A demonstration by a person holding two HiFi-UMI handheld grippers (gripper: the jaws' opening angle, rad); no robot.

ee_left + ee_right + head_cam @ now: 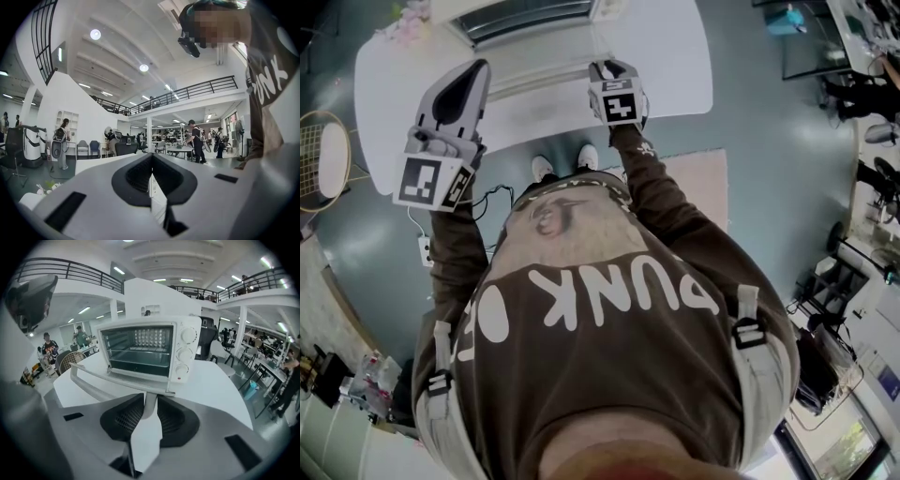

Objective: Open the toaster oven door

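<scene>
left gripper [151, 158]: closed tip to tip, nothing between the jaws; hovers over the left part of the table, well apart from the oven; faces out into a big hall with railings and ceiling lights.
handle [91, 387]: pale bar along the door's front edge; runs off toward the left of the right gripper view, free of both grippers along the stretch that shows.
door [126, 378]: already down, lies near level in front of the oven, hinged at the bottom; leaves the inside open to view.
toaster oven [140, 350]: white, upright on the table, straight ahead of the right gripper and between the two grippers in the head view; carries three knobs [185, 352] in a column on its right side.
shoes [544, 169]: white pair on the floor just beside the table's near edge.
right gripper [149, 398]: slightly apart at the tips, just at the door's front edge near its right corner; shows a white strip in the gap; cannot tell whether a pad touches the door.
table [675, 56]: white, rounded at the corners; bears the oven at its far side.
</scene>
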